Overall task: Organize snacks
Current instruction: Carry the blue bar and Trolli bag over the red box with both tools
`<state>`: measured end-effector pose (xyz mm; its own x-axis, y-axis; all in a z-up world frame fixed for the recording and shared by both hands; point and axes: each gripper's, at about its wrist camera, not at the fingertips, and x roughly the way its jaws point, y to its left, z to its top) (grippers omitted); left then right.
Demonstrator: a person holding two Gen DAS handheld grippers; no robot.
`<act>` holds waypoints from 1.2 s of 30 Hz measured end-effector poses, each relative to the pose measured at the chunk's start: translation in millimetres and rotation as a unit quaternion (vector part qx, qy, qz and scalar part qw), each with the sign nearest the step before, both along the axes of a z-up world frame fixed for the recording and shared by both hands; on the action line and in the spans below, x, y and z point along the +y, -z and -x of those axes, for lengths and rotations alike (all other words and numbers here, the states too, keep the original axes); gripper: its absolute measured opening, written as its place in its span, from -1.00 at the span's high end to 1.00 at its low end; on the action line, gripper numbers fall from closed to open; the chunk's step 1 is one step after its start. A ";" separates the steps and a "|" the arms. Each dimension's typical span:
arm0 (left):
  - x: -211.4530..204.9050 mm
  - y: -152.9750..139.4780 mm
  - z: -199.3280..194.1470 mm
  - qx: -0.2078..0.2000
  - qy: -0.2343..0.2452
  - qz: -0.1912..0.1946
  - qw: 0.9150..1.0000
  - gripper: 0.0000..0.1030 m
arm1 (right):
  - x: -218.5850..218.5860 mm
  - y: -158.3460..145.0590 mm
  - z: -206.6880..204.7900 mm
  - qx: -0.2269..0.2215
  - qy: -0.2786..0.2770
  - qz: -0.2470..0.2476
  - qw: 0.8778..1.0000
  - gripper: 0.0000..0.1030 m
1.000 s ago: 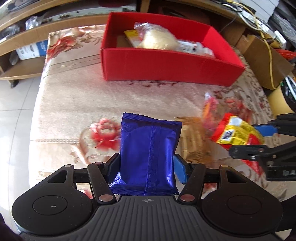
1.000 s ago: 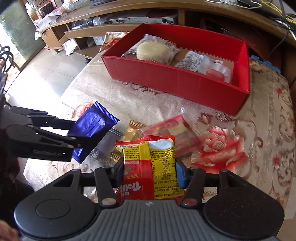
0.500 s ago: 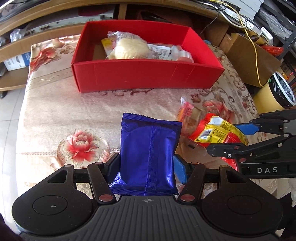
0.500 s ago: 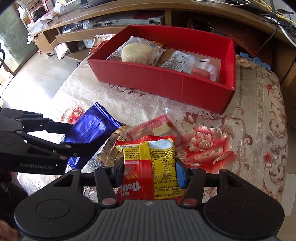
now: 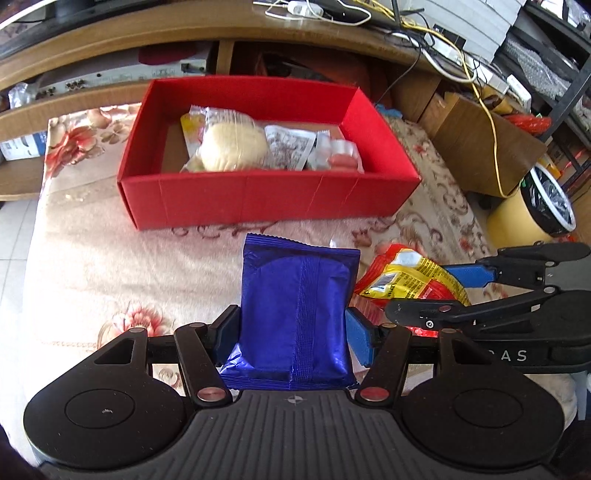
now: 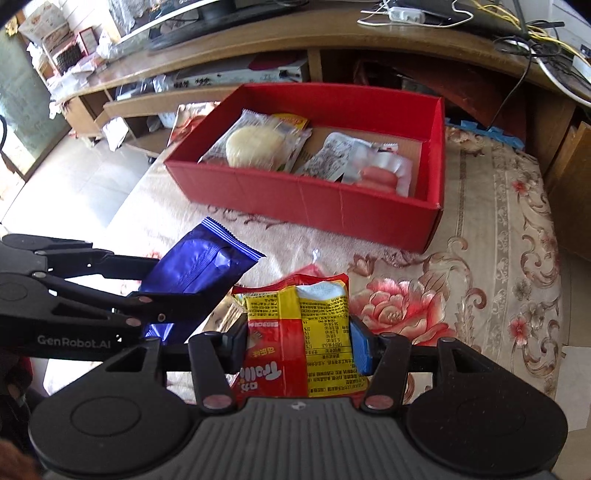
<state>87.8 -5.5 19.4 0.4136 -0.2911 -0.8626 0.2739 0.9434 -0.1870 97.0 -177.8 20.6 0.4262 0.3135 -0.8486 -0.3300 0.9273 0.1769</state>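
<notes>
The left gripper [image 5: 291, 328] has its jaws clenched on a blue snack packet [image 5: 297, 310]; the right gripper [image 6: 298, 338] grasps a red-and-yellow snack packet [image 6: 299, 332], near the red box [image 5: 258, 195].

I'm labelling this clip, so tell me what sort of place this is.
Probably a home living room: a low table under a floral tablecloth, a wooden media cabinet with electronics and tangled cables, and a tiled floor.

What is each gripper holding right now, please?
Left gripper: closed on the blue packet.
Right gripper: closed on the yellow and red packet.
</notes>
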 end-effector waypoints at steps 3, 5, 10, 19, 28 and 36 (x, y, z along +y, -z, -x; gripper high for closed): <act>-0.7 -3.5 -2.8 -0.003 -0.002 0.006 1.000 -0.31 | -2.3 -2.6 -2.1 -0.004 0.004 -0.005 1.000 0.03; -1.1 -6.0 -5.6 -0.005 -0.004 0.012 1.000 -0.31 | -3.1 -4.3 -3.6 -0.006 0.007 -0.008 1.000 0.03; -3.2 -16.4 -13.1 -0.015 -0.008 0.023 1.000 -0.31 | -6.4 -12.6 -9.4 -0.017 0.019 -0.018 1.000 0.03; -7.5 -33.2 -39.3 -0.038 -0.023 0.030 0.999 -0.29 | -10.8 -27.2 -35.7 -0.037 0.053 -0.033 0.997 0.03; -8.5 -45.3 -72.6 -0.058 -0.044 0.041 0.996 -0.29 | -10.6 -39.0 -76.9 -0.053 0.084 -0.048 0.994 0.03; -7.3 -38.4 -104.6 -0.057 -0.059 0.035 0.996 -0.29 | -5.2 -31.5 -112.9 -0.053 0.100 -0.041 0.993 0.03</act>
<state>192.4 -12.7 57.8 0.5421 -0.2925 -0.7878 0.1845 0.9560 -0.2280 209.9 -183.0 52.1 0.5719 0.2792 -0.7714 -0.1610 0.9602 0.2282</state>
